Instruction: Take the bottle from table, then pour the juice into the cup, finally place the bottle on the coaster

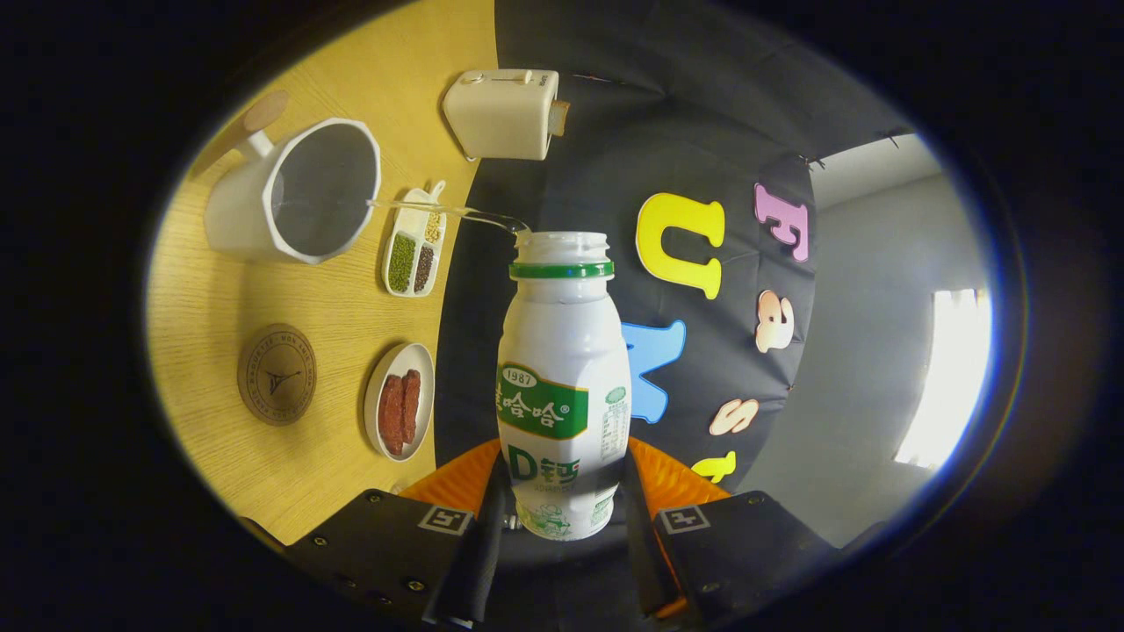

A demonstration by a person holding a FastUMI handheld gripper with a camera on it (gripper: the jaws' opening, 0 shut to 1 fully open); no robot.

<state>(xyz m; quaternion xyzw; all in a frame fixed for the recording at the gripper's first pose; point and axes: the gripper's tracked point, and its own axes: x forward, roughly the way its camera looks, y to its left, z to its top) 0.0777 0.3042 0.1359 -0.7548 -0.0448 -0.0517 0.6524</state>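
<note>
Gripper with both jaws closed tight on the lower body of the uncapped bottle, held tipped. A thin stream runs from its mouth into the white cup beyond the jaws; the coaster lies nearer, beside the cup.

I count one white plastic bottle with a green neck ring and green label, one white faceted cup with a wooden-tipped handle, one round brown coaster, one cream toaster, one white divided tray of grains, and one oval white dish of red strips. My one gripper has two black fingers, both pressed on the bottle.
</note>
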